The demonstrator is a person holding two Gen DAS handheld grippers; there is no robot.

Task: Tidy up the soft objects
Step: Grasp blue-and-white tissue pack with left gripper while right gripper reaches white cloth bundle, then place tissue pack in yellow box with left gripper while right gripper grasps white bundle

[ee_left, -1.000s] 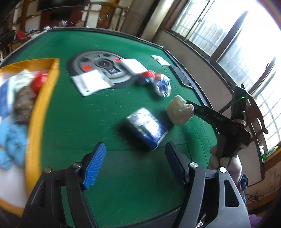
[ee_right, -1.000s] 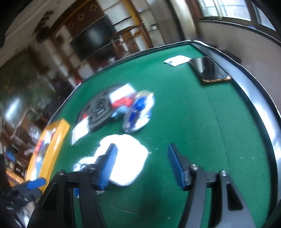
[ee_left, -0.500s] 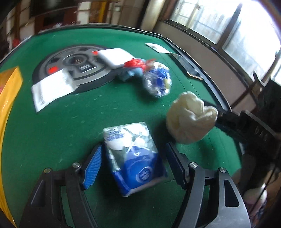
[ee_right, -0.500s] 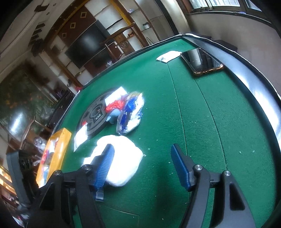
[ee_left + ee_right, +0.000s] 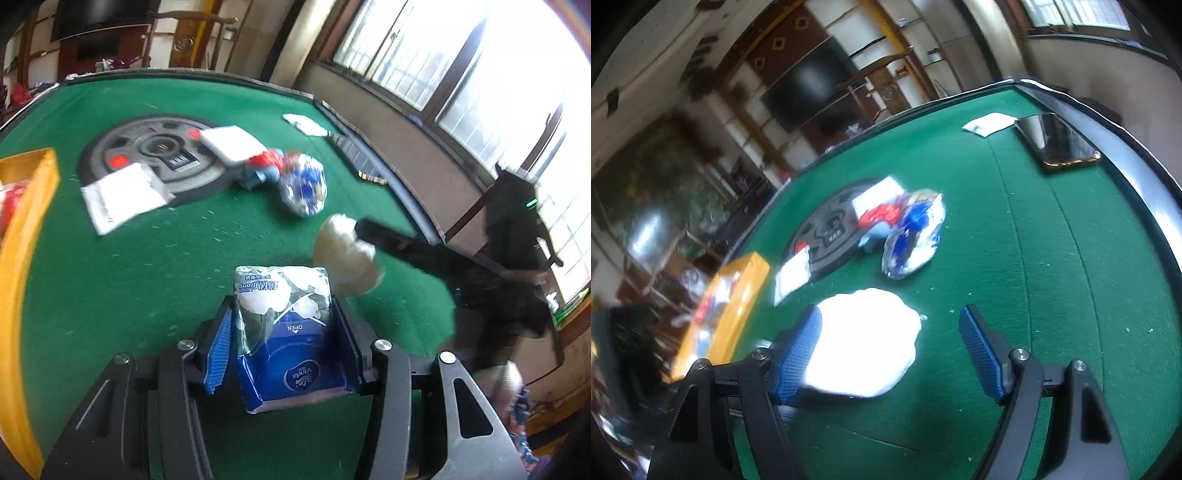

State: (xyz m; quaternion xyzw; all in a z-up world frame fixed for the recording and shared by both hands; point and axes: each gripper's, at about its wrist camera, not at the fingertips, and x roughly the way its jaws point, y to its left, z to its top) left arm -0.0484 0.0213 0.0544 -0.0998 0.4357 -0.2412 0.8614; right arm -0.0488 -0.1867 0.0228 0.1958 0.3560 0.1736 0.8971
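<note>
Left wrist view: the left gripper (image 5: 282, 341) is closing around a blue tissue pack (image 5: 286, 332) at lower centre. Right wrist view: the right gripper (image 5: 892, 349), opening, has released a white bundle (image 5: 864, 341) lying by its left finger on the green tabletop (image 5: 1052, 258).

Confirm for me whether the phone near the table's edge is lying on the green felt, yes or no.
Yes, in the right wrist view the phone lies flat on the green table beside a white packet.

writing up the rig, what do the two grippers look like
Both match: the left gripper and the right gripper have black angular bodies with cut-out openings and silver round bolt heads. Their fingers carry blue ribbed pads. No cables or sleeves show. In the left view the right one is a dark, blurred shape.
</note>
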